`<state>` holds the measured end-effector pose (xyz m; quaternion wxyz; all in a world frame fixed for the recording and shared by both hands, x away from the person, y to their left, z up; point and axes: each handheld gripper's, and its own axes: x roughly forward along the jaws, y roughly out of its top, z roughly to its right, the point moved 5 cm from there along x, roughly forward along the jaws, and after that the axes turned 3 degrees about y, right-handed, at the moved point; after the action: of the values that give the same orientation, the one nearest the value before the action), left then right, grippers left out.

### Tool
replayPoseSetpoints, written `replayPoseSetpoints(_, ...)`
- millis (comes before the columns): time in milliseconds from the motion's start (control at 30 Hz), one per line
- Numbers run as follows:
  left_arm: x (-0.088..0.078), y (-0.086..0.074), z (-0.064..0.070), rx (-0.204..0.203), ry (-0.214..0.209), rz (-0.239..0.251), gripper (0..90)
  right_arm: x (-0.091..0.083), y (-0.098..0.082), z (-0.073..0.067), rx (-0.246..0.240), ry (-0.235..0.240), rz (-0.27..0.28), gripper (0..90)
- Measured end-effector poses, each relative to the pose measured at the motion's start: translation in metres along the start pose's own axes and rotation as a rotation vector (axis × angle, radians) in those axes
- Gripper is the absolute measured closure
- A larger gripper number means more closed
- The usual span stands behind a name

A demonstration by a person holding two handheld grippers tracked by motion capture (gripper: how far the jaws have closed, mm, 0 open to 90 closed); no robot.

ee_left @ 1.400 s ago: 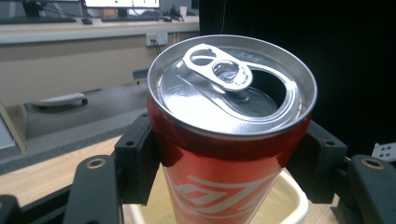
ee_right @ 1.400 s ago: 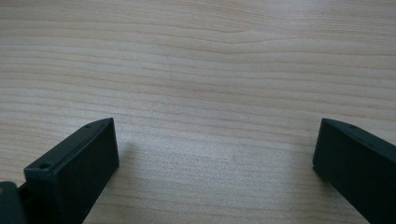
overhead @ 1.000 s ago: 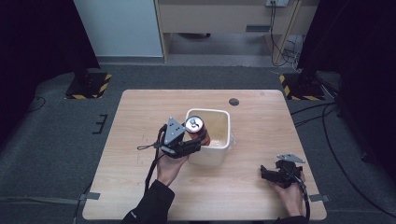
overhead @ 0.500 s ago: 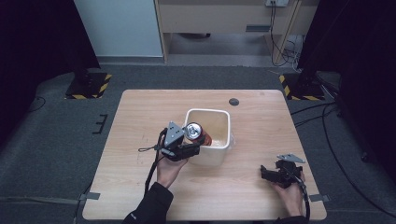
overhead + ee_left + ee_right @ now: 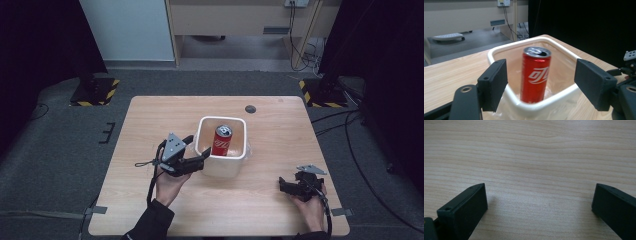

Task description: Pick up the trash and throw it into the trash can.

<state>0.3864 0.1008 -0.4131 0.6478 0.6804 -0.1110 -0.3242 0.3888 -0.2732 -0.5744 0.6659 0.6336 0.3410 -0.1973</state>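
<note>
A red drink can stands upright inside the white bin at the middle of the wooden table. My left gripper sits just outside the bin's left wall, open, its jaws having just been opening. In the left gripper view the can stands free beyond the bin's near rim, and the left gripper has its pads apart from it on both sides. My right gripper rests near the table's front right, open over bare wood.
A small dark round mark lies on the table behind the bin. Clear plastic film bunches at the bin's base. Yellow-and-black striped stands sit on the floor beyond the far corners.
The left gripper held the can over the bin a second ago. It has let go, and the can now stands in the bin. The gripper has drawn back to the left. The right gripper kept still.
</note>
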Motion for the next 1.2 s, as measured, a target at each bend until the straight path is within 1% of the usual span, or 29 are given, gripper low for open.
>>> replayPoseSetpoints(133,-0.014,-0.002,-0.004,0.008,0.01,-0.006,24.3,0.0,0.0,0.0,0.001,0.0,0.0,0.4)
replayPoseSetpoints(267,-0.03,-0.013,-0.011,0.028,0.029,-0.034,22.8,0.0,0.0,0.0,0.002,-0.001,0.0,0.4)
replayPoseSetpoints(300,-0.037,-0.02,-0.015,0.032,0.036,-0.049,21.8,0.0,0.0,0.0,0.001,-0.001,0.0,0.4)
replayPoseSetpoints(333,-0.037,-0.02,-0.015,0.032,0.036,-0.049,21.5,0.0,0.0,0.0,0.001,-0.001,0.0,0.4)
replayPoseSetpoints(400,-0.044,-0.03,-0.02,0.025,0.041,-0.069,21.4,0.0,0.0,0.0,0.003,-0.001,0.001,0.5)
replayPoseSetpoints(500,-0.054,-0.049,-0.03,0.011,0.058,-0.113,21.1,0.0,0.0,0.0,0.003,-0.002,0.001,0.5)
replayPoseSetpoints(533,-0.056,-0.053,-0.032,0.007,0.063,-0.12,20.7,0.0,0.0,0.0,0.003,-0.003,0.001,0.5)
replayPoseSetpoints(567,-0.06,-0.062,-0.037,-0.003,0.075,-0.134,20.5,0.0,0.0,0.0,0.003,-0.003,0.001,0.5)
replayPoseSetpoints(600,-0.06,-0.062,-0.037,-0.003,0.075,-0.134,20.3,0.0,0.0,0.0,0.003,-0.003,0.001,0.5)
replayPoseSetpoints(633,-0.063,-0.071,-0.041,-0.013,0.083,-0.148,19.9,0.0,0.0,0.0,0.003,-0.003,0.001,0.5)
replayPoseSetpoints(667,-0.063,-0.071,-0.041,-0.013,0.083,-0.148,19.4,0.0,0.0,0.0,0.003,-0.003,0.001,0.5)
replayPoseSetpoints(700,-0.065,-0.081,-0.045,-0.017,0.095,-0.169,18.9,0.0,0.0,0.0,0.004,-0.003,0.001,0.5)
replayPoseSetpoints(733,-0.065,-0.081,-0.045,-0.017,0.095,-0.169,18.7,0.0,0.0,0.0,0.004,-0.003,0.001,0.5)
replayPoseSetpoints(800,-0.066,-0.093,-0.049,-0.023,0.106,-0.202,18.3,0.0,0.0,-0.001,0.004,-0.003,0.001,0.6)
replayPoseSetpoints(833,-0.065,-0.104,-0.053,-0.037,0.11,-0.229,18.0,0.0,0.0,-0.001,0.004,-0.003,0.001,0.6)
replayPoseSetpoints(867,-0.065,-0.104,-0.053,-0.037,0.11,-0.229,17.6,0.0,0.0,-0.001,0.004,-0.003,0.001,0.6)
replayPoseSetpoints(900,-0.065,-0.112,-0.057,-0.042,0.117,-0.259,17.3,0.0,0.0,0.0,0.003,-0.003,0.0,0.6)
replayPoseSetpoints(933,-0.065,-0.112,-0.057,-0.042,0.117,-0.259,17.0,0.0,0.0,0.0,0.003,-0.003,0.0,0.6)
replayPoseSetpoints(1000,-0.063,-0.126,-0.065,-0.046,0.136,-0.313,15.9,0.0,0.0,-0.001,0.005,-0.004,0.0,0.6)
replayPoseSetpoints(1033,-0.062,-0.131,-0.068,-0.04,0.147,-0.336,15.5,0.0,0.0,-0.001,0.004,-0.004,0.0,0.5)
replayPoseSetpoints(1067,-0.062,-0.131,-0.068,-0.04,0.147,-0.336,14.9,0.0,0.0,-0.001,0.004,-0.004,0.0,0.5)
replayPoseSetpoints(1100,-0.063,-0.139,-0.075,-0.031,0.178,-0.368,14.6,0.0,0.0,-0.001,0.001,-0.003,0.001,0.5)
replayPoseSetpoints(1133,-0.063,-0.144,-0.079,-0.038,0.195,-0.386,14.3,0.0,0.0,-0.001,0.001,-0.003,0.001,0.5)
replayPoseSetpoints(1167,-0.064,-0.148,-0.082,-0.046,0.207,-0.405,13.6,0.0,0.0,-0.001,0.001,-0.003,0.001,0.5)
replayPoseSetpoints(1200,-0.064,-0.148,-0.082,-0.046,0.207,-0.405,12.9,0.0,0.0,-0.001,0.001,-0.003,0.001,0.5)
